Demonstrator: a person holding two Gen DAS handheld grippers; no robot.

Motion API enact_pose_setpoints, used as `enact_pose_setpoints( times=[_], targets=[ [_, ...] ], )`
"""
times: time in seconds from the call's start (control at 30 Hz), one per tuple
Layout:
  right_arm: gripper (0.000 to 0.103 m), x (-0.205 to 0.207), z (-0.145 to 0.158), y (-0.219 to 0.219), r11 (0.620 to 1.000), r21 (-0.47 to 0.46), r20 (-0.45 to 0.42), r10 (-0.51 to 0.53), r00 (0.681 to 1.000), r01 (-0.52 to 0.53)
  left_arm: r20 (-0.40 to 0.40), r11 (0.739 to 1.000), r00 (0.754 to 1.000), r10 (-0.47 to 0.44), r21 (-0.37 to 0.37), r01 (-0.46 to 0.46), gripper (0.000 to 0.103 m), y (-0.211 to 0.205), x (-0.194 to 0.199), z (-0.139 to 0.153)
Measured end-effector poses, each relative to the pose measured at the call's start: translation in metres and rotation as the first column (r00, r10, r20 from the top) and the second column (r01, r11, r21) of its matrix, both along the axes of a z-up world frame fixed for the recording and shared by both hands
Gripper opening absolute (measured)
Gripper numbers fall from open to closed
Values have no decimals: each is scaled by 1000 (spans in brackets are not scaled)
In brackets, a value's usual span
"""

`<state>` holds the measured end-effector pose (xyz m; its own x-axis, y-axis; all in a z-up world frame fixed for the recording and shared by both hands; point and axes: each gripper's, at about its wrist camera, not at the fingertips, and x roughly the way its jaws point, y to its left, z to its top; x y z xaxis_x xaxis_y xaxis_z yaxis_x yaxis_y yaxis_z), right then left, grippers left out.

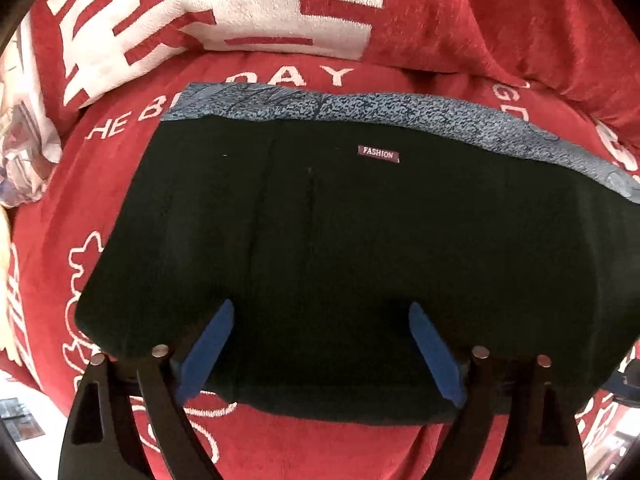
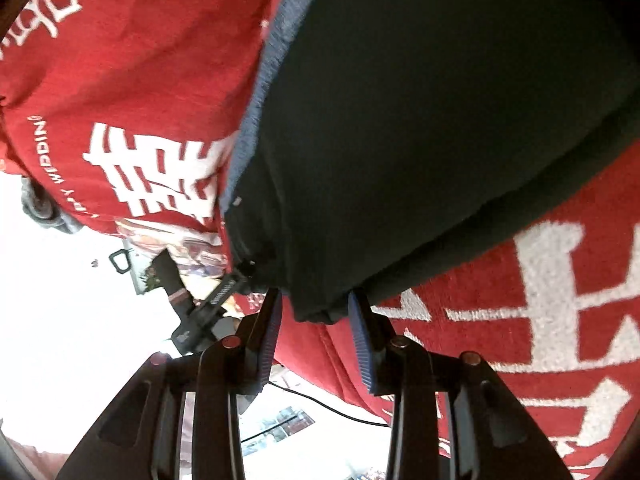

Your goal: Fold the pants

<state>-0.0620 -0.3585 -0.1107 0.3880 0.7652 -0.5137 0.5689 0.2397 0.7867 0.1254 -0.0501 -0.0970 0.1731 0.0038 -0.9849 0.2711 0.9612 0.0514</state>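
Pants: black cloth, matt, fine and even in weave, with a mottled blue-grey lining of coarser knit showing along the far edge and a small woven maroon label lettered "FASHION". Bed cover: red cloth with a short plush nap, faintly lustrous, white lettering and characters worked into the pile. Left gripper: black plastic arms, semi-gloss, with dull round metal pins; blue pads look rubbery and matt. Right gripper: same finish; its blue pads are finely ribbed.
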Motion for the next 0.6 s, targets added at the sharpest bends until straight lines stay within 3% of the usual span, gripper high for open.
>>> enact_pose_setpoints(
  times=[0.13,0.17,0.2,0.23,0.37,0.43,0.5,0.53,0.6],
  targets=[
    [40,15,2,6,1000,-21,8,-20,1000,20,10,999,1000,-24,-37,25,89,10,-2,-2],
    [34,21,2,7,999,-34,2,-23,1000,23,8,999,1000,-26,-45,26,89,13,-3,-2],
    [15,28,2,6,997,-70,-23,-27,999,26,5,998,1000,-25,-53,26,89,15,-4,-2],
    [10,32,3,6,995,-94,-41,-26,999,22,3,998,1000,-24,-59,24,89,16,-4,-1],
    [9,27,29,12,984,-179,11,-10,1000,11,18,998,999,-35,-58,36,89,23,-7,1],
    [9,7,21,17,979,-204,-34,-9,999,2,32,998,997,-64,-18,65,89,21,-15,3],
    [9,-8,4,16,986,-162,-81,-41,996,27,22,998,997,-71,2,71,89,22,-21,11],
    [10,-13,3,12,990,-130,-83,-64,994,53,13,998,998,-64,4,64,89,22,-22,14],
    [14,-15,15,4,985,-172,-90,-28,996,12,1,999,999,-46,1,46,89,23,-24,24]
  ],
)
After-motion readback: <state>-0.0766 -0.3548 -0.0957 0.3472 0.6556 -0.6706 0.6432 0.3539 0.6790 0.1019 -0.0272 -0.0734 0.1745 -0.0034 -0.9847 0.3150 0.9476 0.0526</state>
